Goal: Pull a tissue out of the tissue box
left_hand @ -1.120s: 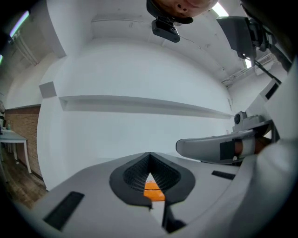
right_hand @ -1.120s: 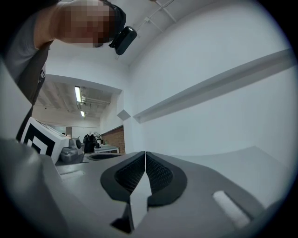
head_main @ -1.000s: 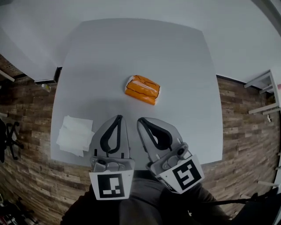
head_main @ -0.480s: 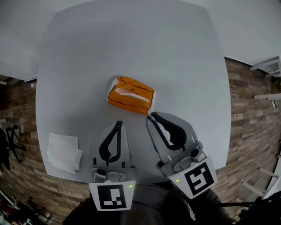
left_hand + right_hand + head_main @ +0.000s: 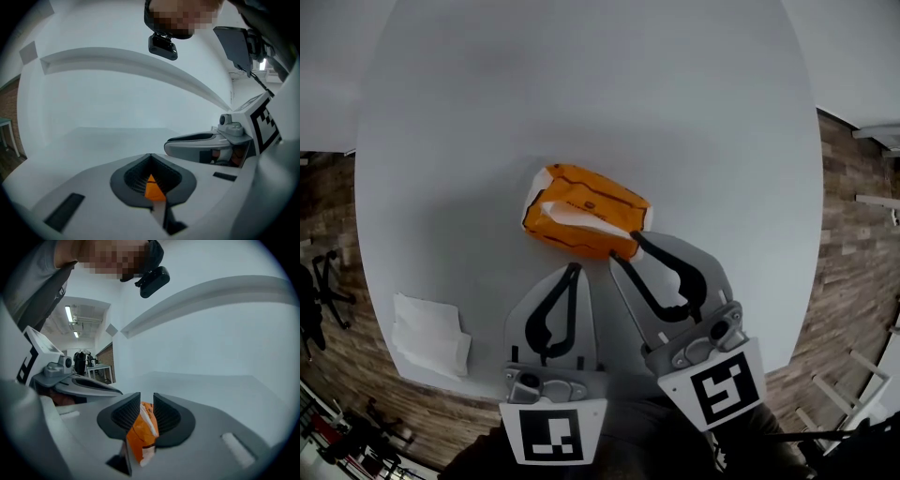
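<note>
Brown wood floor (image 5: 853, 234) runs all around a big, pale grey table (image 5: 581, 94) with round corners. Two grey grippers reach over the near edge of the table, side by side, and each one has a white cube with black squares at its back end. The left gripper (image 5: 572, 270) has its two jaws pressed together at the tips. In the left gripper view (image 5: 150, 157) the tips meet at the top and only a small gap is left lower down, with nothing held in it. A bit of orange shows through that gap, and that is the pack lying farther out on the table. The right gripper (image 5: 623, 247) has its jaws a little way apart. Its tips are right at the near right corner of the orange tissue pack (image 5: 586, 211), but I cannot tell if they touch it. In the right gripper view (image 5: 146, 401) the pack (image 5: 143, 437) fills the narrow gap between the two ribbed black pads. The pack lies flat near the middle of the table, turned a bit sideways, just past the tips of both grippers. A white tissue (image 5: 567, 214) shows in the slot on top of it. A small pile of loose white tissues (image 5: 431, 333) sits well off to the left, close to the table's near edge.
</note>
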### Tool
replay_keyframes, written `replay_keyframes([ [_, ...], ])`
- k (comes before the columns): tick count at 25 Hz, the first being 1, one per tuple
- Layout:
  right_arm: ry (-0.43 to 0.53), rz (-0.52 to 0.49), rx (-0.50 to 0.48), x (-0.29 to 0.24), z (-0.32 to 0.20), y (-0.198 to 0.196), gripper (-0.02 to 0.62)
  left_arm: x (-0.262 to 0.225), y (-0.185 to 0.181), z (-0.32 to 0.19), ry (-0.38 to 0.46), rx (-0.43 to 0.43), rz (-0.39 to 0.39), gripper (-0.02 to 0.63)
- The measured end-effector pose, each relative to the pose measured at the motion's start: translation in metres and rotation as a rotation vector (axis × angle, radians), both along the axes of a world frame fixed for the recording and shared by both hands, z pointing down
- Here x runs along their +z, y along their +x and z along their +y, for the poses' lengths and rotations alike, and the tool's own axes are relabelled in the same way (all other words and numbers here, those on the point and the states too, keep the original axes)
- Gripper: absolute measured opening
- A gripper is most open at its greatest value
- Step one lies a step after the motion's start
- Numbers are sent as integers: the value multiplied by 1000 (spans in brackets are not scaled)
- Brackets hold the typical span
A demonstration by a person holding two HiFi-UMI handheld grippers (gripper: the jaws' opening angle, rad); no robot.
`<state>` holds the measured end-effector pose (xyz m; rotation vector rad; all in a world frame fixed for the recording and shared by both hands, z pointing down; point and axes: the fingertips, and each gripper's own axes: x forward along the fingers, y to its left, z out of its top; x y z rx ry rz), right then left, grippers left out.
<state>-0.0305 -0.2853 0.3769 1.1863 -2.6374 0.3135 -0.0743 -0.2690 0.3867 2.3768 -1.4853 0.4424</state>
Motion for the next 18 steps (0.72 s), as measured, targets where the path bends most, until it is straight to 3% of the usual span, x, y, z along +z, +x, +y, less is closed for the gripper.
replay_keyframes([
  [18,-124,63,-25,58,-6,-5,54,33,-1,-12,-71,-13,25,0],
])
